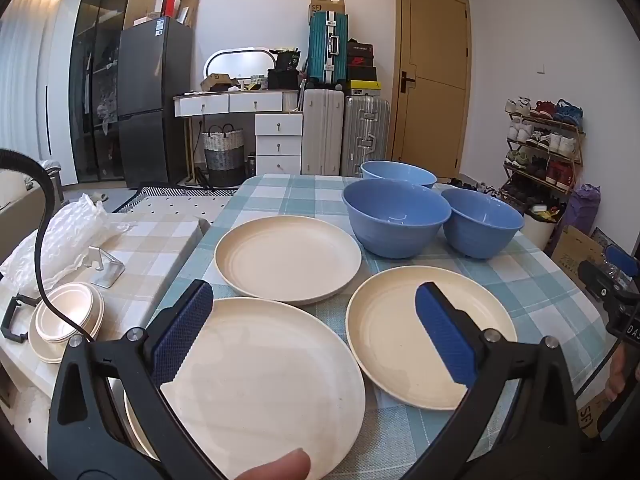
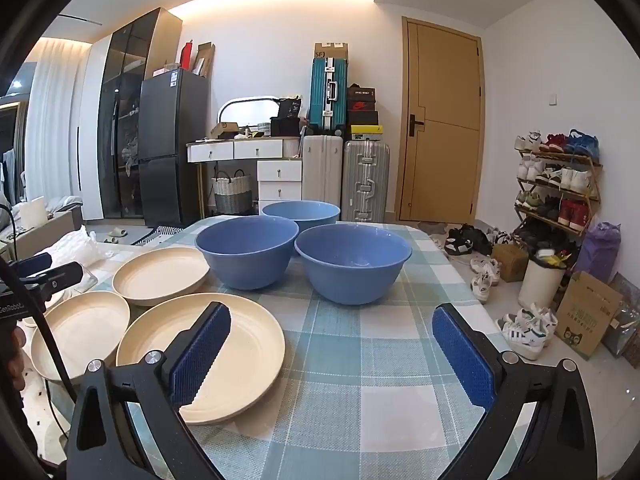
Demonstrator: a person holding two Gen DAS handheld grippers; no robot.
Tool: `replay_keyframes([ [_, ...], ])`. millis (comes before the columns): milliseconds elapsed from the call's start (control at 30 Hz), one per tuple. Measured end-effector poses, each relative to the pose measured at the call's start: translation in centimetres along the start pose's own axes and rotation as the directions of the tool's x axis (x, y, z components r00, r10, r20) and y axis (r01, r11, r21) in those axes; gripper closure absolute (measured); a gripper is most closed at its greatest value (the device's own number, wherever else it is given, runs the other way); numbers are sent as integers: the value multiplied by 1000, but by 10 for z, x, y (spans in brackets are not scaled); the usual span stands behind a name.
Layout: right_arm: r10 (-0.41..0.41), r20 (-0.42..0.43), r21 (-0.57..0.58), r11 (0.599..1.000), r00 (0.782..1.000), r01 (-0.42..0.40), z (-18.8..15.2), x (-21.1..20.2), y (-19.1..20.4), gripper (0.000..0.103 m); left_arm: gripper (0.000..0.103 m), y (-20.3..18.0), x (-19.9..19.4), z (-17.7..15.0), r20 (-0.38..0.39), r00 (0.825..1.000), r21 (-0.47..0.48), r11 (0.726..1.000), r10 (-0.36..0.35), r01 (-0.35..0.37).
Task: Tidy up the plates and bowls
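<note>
Plates [image 1: 288, 258], three cream; bowls [image 1: 396, 222], three blue.

Right gripper [image 2: 332, 354] fingers spread wide, empty — three cream plates [image 2: 200, 356], three blue bowls [image 2: 352, 264], checked tablecloth [image 2: 360, 360]

Blue bowls [image 2: 352, 264], cream plates [image 2: 204, 352], checked cloth [image 2: 360, 360]

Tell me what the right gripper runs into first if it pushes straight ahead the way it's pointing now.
The right gripper, open and tilted downward, would probably meet the checked tablecloth first, just short of the nearest blue bowl. If it cleared the cloth, that bowl comes next. Depth is hard to judge here.
</note>
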State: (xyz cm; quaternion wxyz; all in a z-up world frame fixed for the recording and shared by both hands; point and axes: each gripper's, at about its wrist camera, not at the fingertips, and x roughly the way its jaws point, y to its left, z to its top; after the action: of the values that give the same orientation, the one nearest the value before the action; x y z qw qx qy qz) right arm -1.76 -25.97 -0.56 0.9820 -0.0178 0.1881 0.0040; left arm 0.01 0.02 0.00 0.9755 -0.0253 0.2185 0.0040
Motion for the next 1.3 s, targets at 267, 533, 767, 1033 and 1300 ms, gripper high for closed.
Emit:
replay_keyframes([
  [267, -2, -1, -6, 1000, 1000, 2, -3, -2, 0, 0, 2, 0, 0, 0, 1, 1000, -5, 1000, -7, 7],
  [533, -4, -20, -12, 1000, 1000, 3, 2, 0, 3, 0, 2, 0, 0, 0, 2, 1000, -4, 1000, -4, 4],
  [767, -4, -14, -15, 1000, 1000, 4, 3, -1, 3, 0, 2, 0, 0, 0, 1, 1000, -4, 1000, -5, 5],
  [1033, -5, -14, -19, 1000, 1000, 5, 3, -2, 3, 0, 2, 0, 0, 0, -1, 1000, -3, 1000, -4, 4],
  [1300, -6, -13, -20, 1000, 1000, 6, 2, -2, 4, 0, 2, 0, 0, 0, -2, 1000, -2, 1000, -3, 3],
])
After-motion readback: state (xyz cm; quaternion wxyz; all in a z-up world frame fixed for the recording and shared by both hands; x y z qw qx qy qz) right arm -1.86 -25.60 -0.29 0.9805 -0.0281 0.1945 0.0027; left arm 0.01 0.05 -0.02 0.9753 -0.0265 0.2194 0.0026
